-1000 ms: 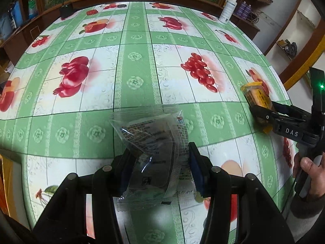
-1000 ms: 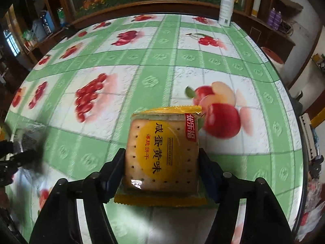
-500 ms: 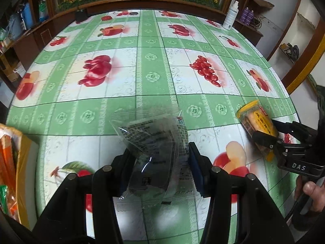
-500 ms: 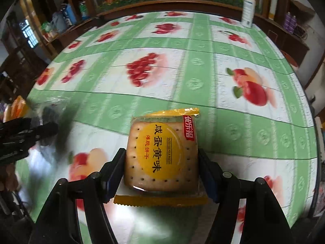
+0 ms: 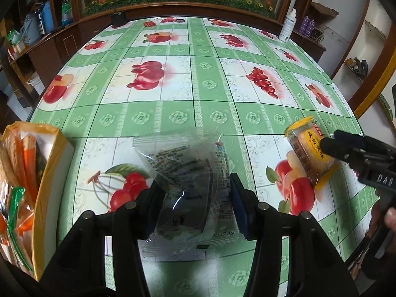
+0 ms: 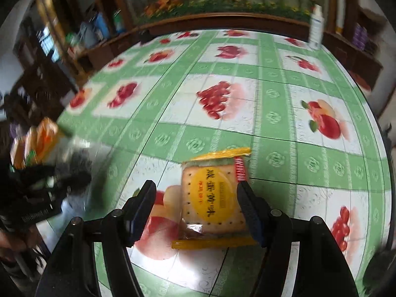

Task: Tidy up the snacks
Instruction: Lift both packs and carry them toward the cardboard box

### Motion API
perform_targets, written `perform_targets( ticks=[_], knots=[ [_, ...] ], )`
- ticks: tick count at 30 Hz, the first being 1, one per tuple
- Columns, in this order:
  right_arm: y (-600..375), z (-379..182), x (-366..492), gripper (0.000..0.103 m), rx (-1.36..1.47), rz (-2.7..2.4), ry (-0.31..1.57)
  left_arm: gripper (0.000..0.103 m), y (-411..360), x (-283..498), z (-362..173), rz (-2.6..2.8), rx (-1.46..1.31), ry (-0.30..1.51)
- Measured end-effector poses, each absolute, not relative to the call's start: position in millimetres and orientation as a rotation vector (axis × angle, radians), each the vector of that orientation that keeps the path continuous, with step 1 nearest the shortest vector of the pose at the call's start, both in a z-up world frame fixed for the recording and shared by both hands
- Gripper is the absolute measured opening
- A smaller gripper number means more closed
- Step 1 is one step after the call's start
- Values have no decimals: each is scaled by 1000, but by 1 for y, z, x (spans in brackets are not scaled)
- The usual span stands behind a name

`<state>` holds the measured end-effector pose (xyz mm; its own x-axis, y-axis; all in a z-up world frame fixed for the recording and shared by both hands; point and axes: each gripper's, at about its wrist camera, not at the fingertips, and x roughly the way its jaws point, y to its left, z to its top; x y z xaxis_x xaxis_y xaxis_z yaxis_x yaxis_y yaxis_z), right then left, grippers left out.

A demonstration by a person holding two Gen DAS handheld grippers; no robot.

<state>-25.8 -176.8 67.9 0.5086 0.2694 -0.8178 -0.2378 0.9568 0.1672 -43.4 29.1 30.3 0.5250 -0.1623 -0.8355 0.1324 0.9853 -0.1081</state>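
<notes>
Our right tongs (image 6: 195,208) have just been opening: the left pad now stands clear of the yellow cracker packet (image 6: 212,198), so it looks released near the surface's (image 5: 210,86) right edge. Our left tongs (image 5: 195,198) grip the clear packet (image 5: 185,185), near the snack box (image 5: 37,173) at the left edge

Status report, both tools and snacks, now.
Left tool shut on clear packet. Right tool just opened; cracker pack loose between its pads. Snack box at left. Nothing blocking.
</notes>
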Motion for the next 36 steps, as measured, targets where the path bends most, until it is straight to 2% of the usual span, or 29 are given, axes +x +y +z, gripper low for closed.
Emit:
perform_targets(
  ticks=[2, 10, 12, 14, 21, 36],
  knots=[
    [-177, 67, -26, 82, 0, 277, 1005, 53, 30, -45, 29, -187, -41, 1007],
    [-163, 38, -11, 82, -105, 309, 1081, 53, 25, -46, 21, -214, -61, 1038],
    [-162, 32, -9, 69, -123, 318, 1087, 53, 26, -45, 20, -212, -64, 1045],
    [-162, 33, -11, 68, -148, 332, 1084, 53, 28, -44, 20, -204, -64, 1048],
    [-162, 50, -22, 68, -106, 365, 1048, 53, 23, -47, 24, -201, -47, 1034],
    [-92, 76, -44, 68, -107, 526, 991, 53, 52, -75, 45, -128, -28, 947]
  ],
)
